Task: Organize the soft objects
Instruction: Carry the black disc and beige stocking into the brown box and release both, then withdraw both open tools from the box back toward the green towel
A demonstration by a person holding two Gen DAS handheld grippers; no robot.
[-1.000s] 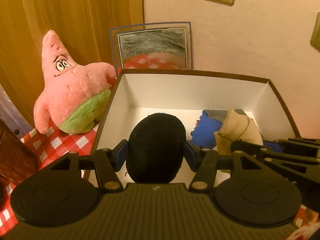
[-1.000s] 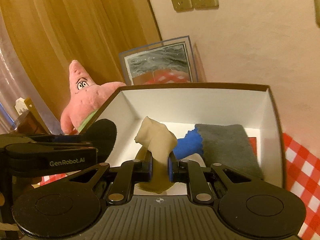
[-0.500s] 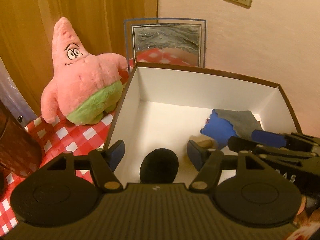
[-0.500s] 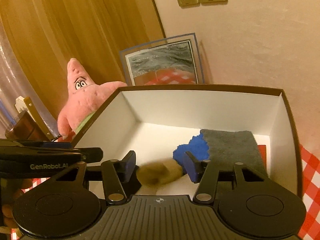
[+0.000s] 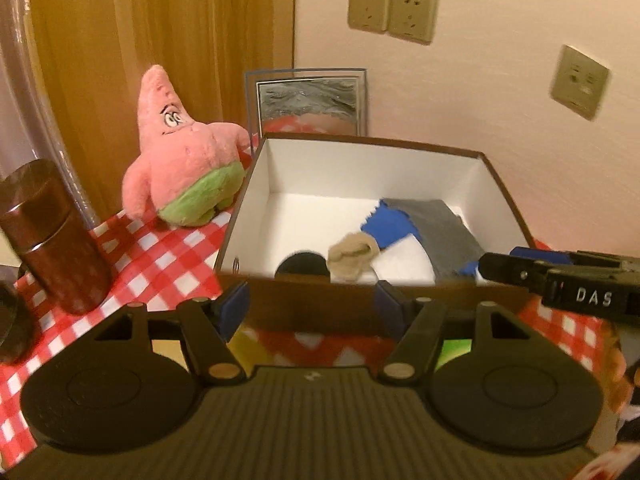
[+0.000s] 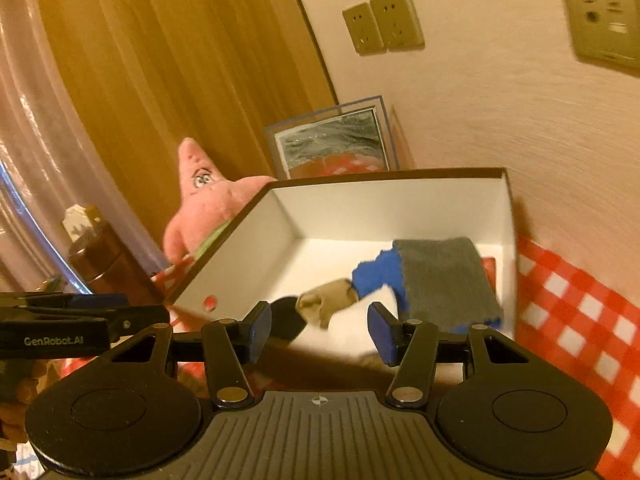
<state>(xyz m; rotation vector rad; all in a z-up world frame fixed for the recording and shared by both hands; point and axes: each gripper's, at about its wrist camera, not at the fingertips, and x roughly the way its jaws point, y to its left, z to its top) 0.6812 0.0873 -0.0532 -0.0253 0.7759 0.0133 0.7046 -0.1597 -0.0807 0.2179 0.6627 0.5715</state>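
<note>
A brown box with white inside (image 5: 256, 200) (image 6: 240, 248) stands on the checked cloth. In it lie a black soft object (image 5: 302, 265) (image 6: 286, 312), a beige soft object (image 5: 352, 254) (image 6: 326, 304), a white item (image 5: 404, 262) (image 6: 356, 328) and a grey and blue cloth (image 5: 436, 228) (image 6: 440, 276). My left gripper (image 5: 312, 308) is open and empty in front of the box's near wall. My right gripper (image 6: 320, 330) is open and empty at the near rim; it also shows in the left wrist view (image 5: 560, 276). A pink star plush (image 5: 184, 164) (image 6: 212, 200) stands left of the box.
A dark brown cylinder container (image 5: 56, 240) (image 6: 104, 260) stands at the left on the red checked tablecloth (image 5: 160, 256). A framed picture (image 5: 308, 100) (image 6: 332, 140) leans on the wall behind the box. Colourful items lie under the left gripper.
Both grippers opened and dropped the black and the beige soft objects into the box. Both then pulled back towards me, out past the box's near wall.
</note>
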